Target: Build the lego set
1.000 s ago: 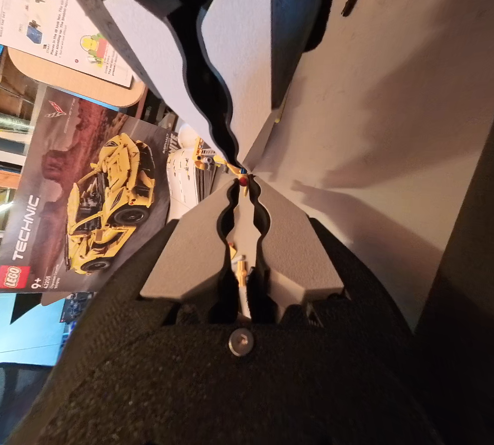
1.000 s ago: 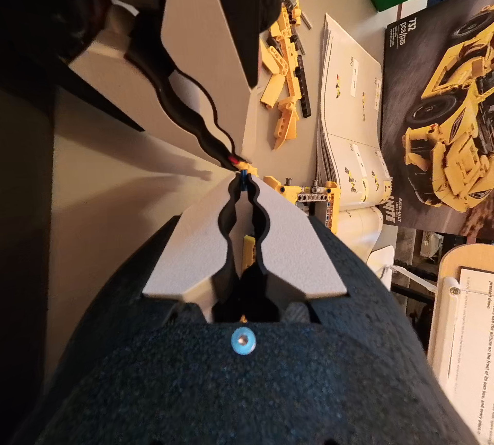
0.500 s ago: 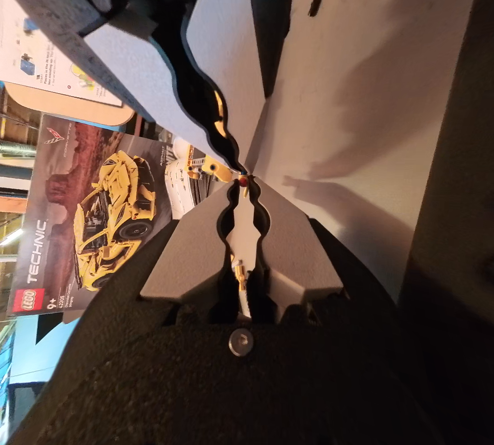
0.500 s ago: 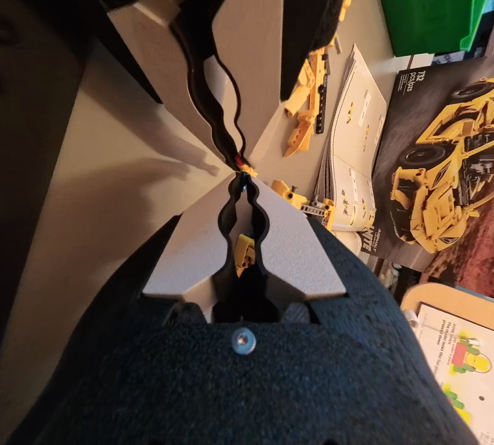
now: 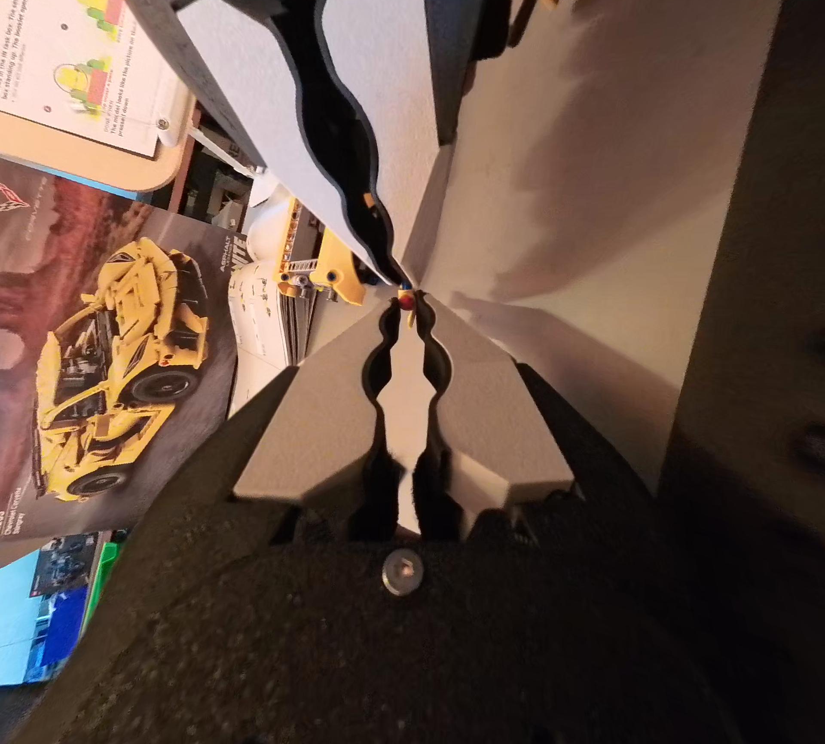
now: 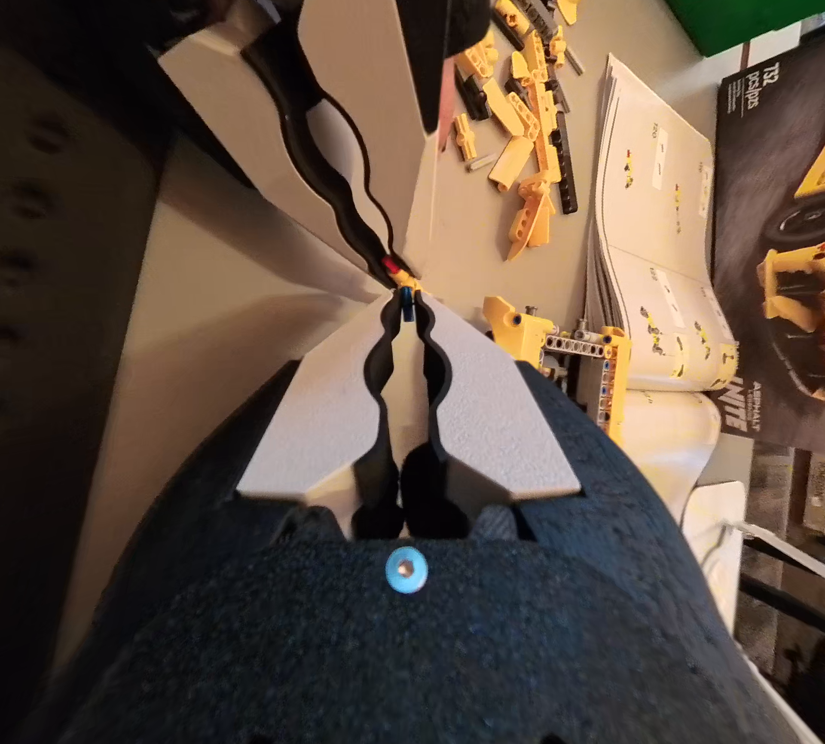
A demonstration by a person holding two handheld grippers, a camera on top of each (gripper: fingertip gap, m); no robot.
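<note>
- Left gripper clenched on small yellow-red piece.
- Right gripper clenched on blue pin; its partner tip at 12 o'clock.
- Judgement: align the axes, then press straight in.

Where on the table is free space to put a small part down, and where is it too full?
Free: the bare table left of the two meeting grippers. Crowded: the loose yellow and black pieces at upper right, and beside them the open instruction booklet with the partly built yellow frame against it.
</note>
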